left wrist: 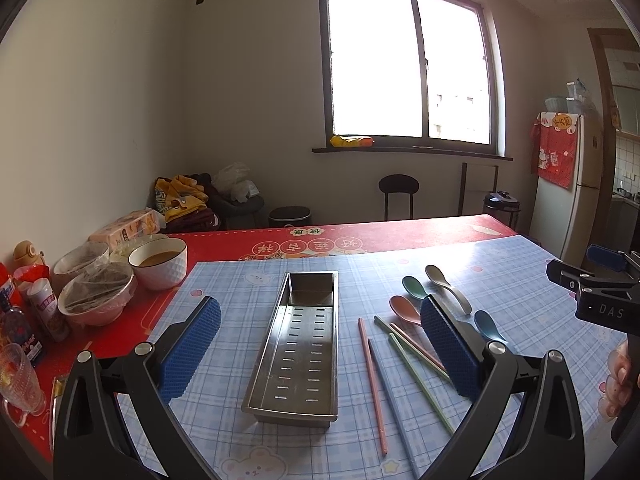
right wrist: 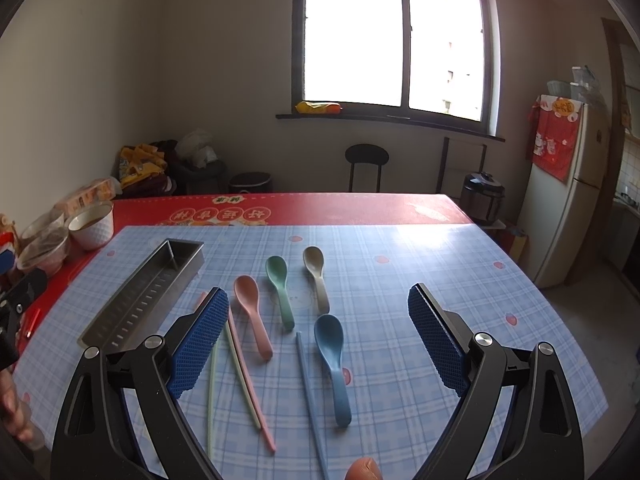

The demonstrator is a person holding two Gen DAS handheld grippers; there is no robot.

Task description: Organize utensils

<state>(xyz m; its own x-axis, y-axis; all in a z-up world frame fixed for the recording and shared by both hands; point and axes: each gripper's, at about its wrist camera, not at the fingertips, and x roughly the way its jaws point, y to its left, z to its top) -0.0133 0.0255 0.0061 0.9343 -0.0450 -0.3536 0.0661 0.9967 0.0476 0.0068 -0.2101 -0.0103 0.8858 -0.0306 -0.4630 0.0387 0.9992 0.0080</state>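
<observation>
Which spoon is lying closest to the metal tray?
The pink spoon. It lies leftmost in the spoon group, nearest the metal tray; the green spoon, beige spoon and blue spoon all sit farther right.

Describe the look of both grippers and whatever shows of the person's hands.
Both the left gripper and the right gripper have glossy black angular frames with silver round bolts. Their fingers carry blue pads with a fine dimpled texture. Seen from the left wrist, the right gripper's black body bears pale "DAS" lettering. The hand is bare-skinned; no cables show.

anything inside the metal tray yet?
No utensils show in the metal tray: only its slotted floor and a bare far compartment. The near wall hides a sliver of floor. Spoons and chopsticks lie outside it.
</observation>
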